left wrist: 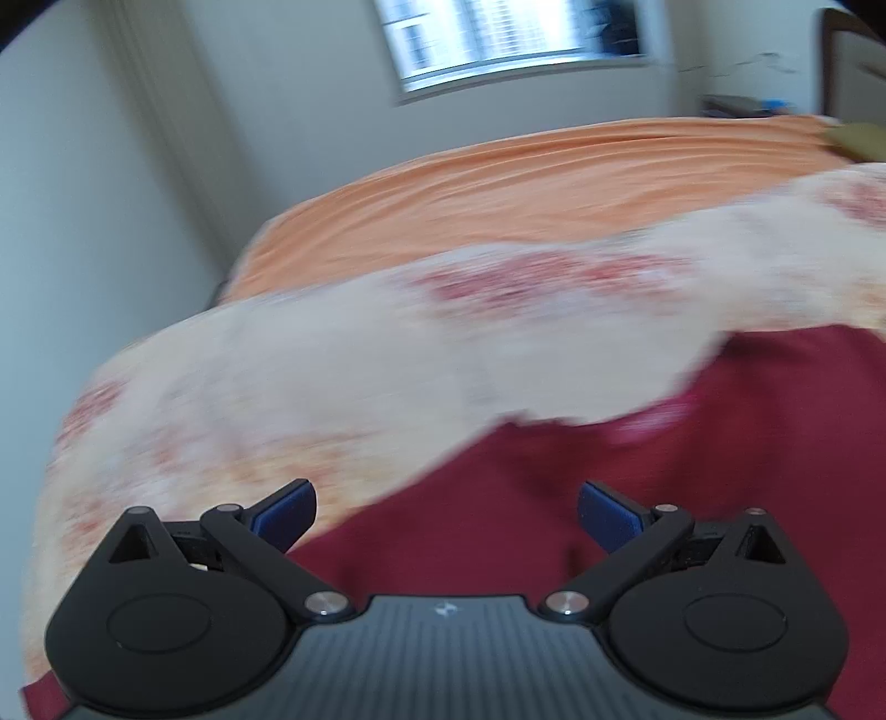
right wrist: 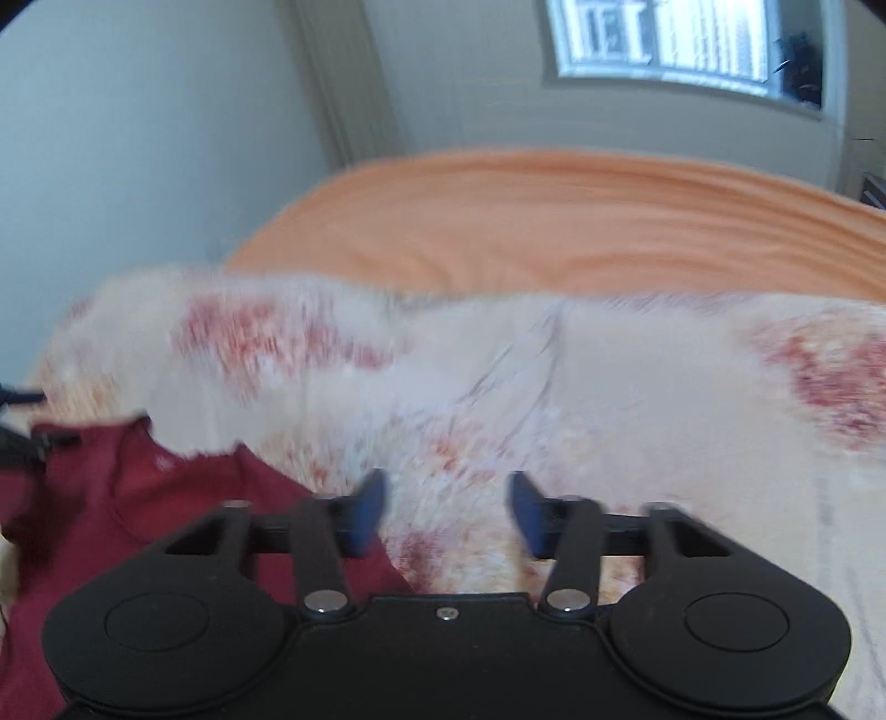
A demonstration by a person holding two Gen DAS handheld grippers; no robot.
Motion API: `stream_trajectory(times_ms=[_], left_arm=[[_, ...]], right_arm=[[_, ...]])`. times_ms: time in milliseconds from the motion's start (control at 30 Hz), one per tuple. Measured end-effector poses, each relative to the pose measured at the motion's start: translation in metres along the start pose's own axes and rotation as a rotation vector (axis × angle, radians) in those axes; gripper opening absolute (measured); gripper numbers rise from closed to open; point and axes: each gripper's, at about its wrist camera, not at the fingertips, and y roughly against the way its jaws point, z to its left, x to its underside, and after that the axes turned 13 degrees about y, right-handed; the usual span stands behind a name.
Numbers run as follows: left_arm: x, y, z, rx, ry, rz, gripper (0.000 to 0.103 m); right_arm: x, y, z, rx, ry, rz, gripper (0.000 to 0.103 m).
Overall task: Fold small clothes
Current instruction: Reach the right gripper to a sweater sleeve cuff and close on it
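Note:
A dark red garment (left wrist: 609,471) lies on a cream blanket with red flower patches (left wrist: 332,360); both views are blurred by motion. My left gripper (left wrist: 447,518) hovers over the red cloth with its blue pads wide apart and nothing between them. In the right wrist view the same red garment (right wrist: 166,498) lies at the lower left, its neckline showing. My right gripper (right wrist: 448,512) stands open above the flowered blanket (right wrist: 637,399), just right of the garment's edge, with nothing between its pads.
An orange bedsheet (left wrist: 526,183) covers the far part of the bed. Pale walls and a bright window (right wrist: 681,50) lie behind. The other gripper's dark tip (right wrist: 22,426) shows at the left edge of the right wrist view.

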Motion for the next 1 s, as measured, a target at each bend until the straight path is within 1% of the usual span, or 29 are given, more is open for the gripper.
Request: stream_trajectory(times_ms=[33, 100, 133, 200, 267, 333, 400, 433, 533, 600, 667, 733, 767, 833, 867, 933, 1000], left_arm=[[0.000, 0.004, -0.023, 0.050, -0.018, 0.004, 0.103], [0.000, 0.006, -0.068, 0.154, -0.036, 0.020, 0.103], [0.000, 0.007, -0.090, 0.199, -0.049, 0.028, 0.103], [0.001, 0.005, -0.136, 0.264, -0.080, 0.036, 0.103], [0.002, 0.003, -0.176, 0.306, -0.104, 0.051, 0.103], [0.000, -0.001, -0.212, 0.330, -0.138, 0.065, 0.103], [-0.001, -0.003, -0.239, 0.337, -0.168, 0.081, 0.103], [-0.002, -0.005, -0.250, 0.337, -0.175, 0.086, 0.103], [-0.003, -0.010, -0.270, 0.328, -0.181, 0.105, 0.103], [-0.002, -0.015, -0.278, 0.302, -0.185, 0.122, 0.103], [0.000, -0.020, -0.284, 0.275, -0.193, 0.133, 0.103], [0.003, -0.024, -0.289, 0.258, -0.197, 0.152, 0.103], [0.005, -0.026, -0.291, 0.255, -0.196, 0.162, 0.103], [0.008, -0.030, -0.297, 0.250, -0.191, 0.180, 0.103], [0.009, -0.031, -0.300, 0.250, -0.190, 0.185, 0.103], [0.010, -0.033, -0.310, 0.251, -0.189, 0.182, 0.103], [0.010, -0.034, -0.320, 0.270, -0.174, 0.186, 0.103]], right_arm=[[0.011, 0.018, -0.010, 0.020, -0.027, -0.008, 0.082], [0.041, 0.054, -0.032, 0.060, -0.089, 0.010, 0.082], [0.058, 0.073, -0.043, 0.091, -0.118, 0.016, 0.082], [0.094, 0.113, -0.070, 0.173, -0.187, 0.036, 0.082], [0.133, 0.151, -0.098, 0.248, -0.291, 0.041, 0.082], [0.170, 0.185, -0.128, 0.333, -0.412, 0.039, 0.082], [0.201, 0.207, -0.150, 0.422, -0.495, 0.058, 0.080], [0.215, 0.213, -0.159, 0.437, -0.530, 0.061, 0.078], [0.252, 0.216, -0.184, 0.390, -0.675, 0.036, 0.066], [0.271, 0.209, -0.196, 0.355, -0.795, 0.016, 0.047], [0.284, 0.200, -0.203, 0.318, -0.875, 0.001, 0.041], [0.291, 0.191, -0.206, 0.300, -0.930, -0.016, 0.041], [0.294, 0.190, -0.208, 0.284, -0.961, -0.038, 0.039], [0.298, 0.189, -0.213, 0.260, -1.006, -0.079, 0.019], [0.297, 0.188, -0.216, 0.260, -1.008, -0.083, 0.005], [0.293, 0.194, -0.219, 0.277, -0.979, -0.087, 0.005], [0.284, 0.210, -0.222, 0.292, -0.954, -0.135, 0.004]])
